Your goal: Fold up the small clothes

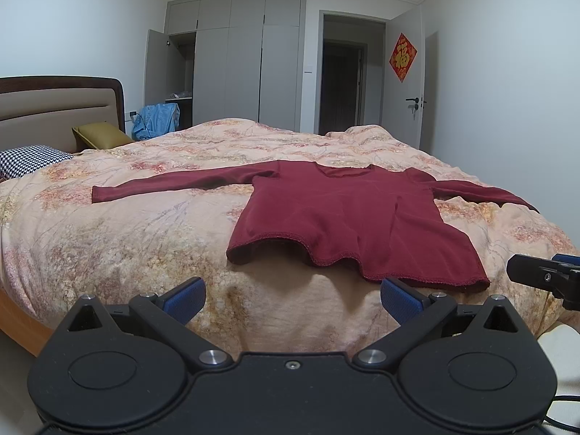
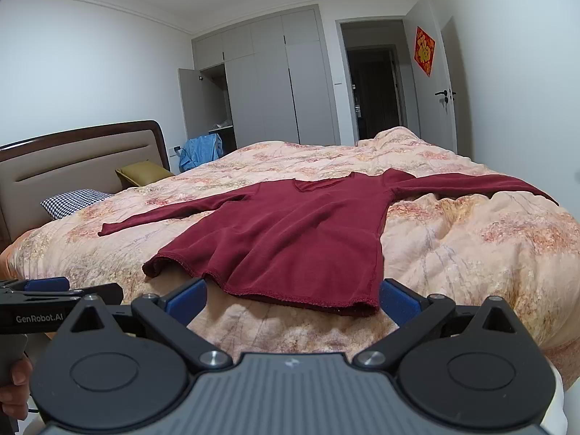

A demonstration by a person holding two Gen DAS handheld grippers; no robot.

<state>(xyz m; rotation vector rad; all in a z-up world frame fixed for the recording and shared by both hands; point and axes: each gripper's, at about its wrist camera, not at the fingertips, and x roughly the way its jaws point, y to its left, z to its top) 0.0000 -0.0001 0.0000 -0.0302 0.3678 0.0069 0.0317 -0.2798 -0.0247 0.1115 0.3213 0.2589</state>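
Both grippers, left gripper (image 1: 291, 299) and right gripper (image 2: 291, 299), stand with jaws wide apart and hold nothing, just short of the hem. Beyond them, a dark red long-sleeved top (image 1: 348, 217) lies flat on the bed (image 1: 127, 253), sleeves spread; wardrobe (image 1: 246, 58) behind.

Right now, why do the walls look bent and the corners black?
Both wrist views are fisheye, so walls bow and corners vignette; left wrist view: the maroon sweater stays sharp under even indoor light; right wrist view: its hem casts a soft shadow on the floral quilt.
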